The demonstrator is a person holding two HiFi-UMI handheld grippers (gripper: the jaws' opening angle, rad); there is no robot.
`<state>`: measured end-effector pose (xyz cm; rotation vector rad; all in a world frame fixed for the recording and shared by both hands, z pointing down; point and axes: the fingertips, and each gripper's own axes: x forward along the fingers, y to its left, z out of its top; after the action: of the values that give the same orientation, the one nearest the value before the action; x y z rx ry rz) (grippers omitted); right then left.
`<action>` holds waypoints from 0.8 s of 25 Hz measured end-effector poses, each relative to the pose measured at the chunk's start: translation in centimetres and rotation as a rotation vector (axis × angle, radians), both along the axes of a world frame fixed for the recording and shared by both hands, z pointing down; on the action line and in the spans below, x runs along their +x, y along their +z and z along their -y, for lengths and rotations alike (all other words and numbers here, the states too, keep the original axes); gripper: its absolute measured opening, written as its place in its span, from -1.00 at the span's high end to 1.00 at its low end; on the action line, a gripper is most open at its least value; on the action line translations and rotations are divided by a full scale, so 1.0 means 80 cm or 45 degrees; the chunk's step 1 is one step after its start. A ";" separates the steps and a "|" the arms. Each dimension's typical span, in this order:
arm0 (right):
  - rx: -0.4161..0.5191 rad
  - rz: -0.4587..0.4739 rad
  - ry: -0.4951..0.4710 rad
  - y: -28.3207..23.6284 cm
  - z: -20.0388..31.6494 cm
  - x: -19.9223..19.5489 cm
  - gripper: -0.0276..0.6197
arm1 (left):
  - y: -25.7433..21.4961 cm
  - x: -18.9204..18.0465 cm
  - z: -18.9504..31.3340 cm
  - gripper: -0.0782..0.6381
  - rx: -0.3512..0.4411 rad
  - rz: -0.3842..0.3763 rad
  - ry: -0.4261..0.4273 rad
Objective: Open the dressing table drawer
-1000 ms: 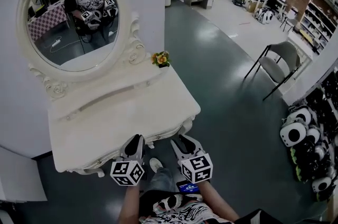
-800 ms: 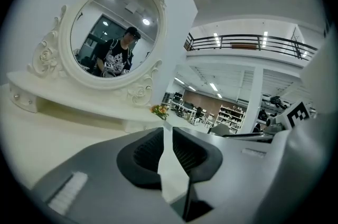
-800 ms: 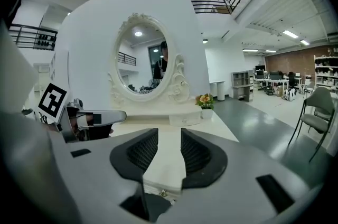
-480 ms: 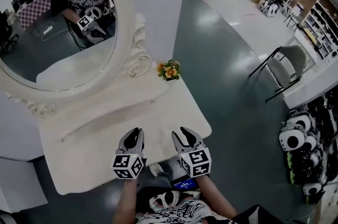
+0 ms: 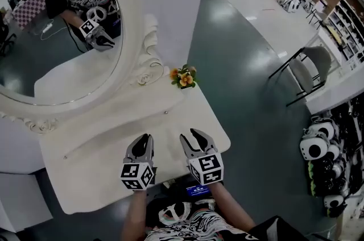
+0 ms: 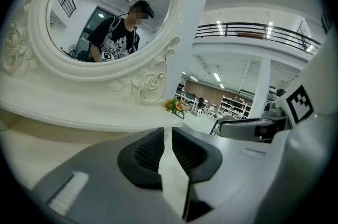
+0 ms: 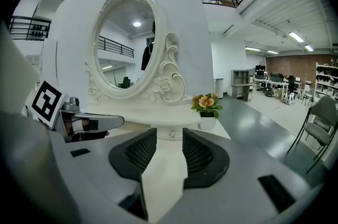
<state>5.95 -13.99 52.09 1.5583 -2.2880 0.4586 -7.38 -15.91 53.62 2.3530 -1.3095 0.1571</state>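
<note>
The left tongs (image 5: 142, 142) stand narrowly apart and empty. The right tongs (image 5: 191, 136) are opening wide, also empty. Both hover over the dressing table (image 5: 96, 169). The shut drawer (image 7: 170, 131) with its small knob lies at the right tongs' twelve o'clock, the flowers (image 5: 183, 77) at one, and the mirror (image 5: 68, 63) at eleven.

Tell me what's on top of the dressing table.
A small potted flower at its back right corner, beside the oval mirror. The left gripper and right gripper, its empty jaws opening, hide part of the front edge.
</note>
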 end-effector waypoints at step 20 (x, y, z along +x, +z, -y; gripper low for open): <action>-0.139 -0.069 -0.142 0.085 0.073 -0.033 0.43 | 0.073 0.004 0.052 0.66 -0.139 0.075 -0.033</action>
<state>3.31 -19.83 58.90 1.3670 -2.2555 0.4969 -7.07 -20.10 59.43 2.2548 -1.3239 0.2846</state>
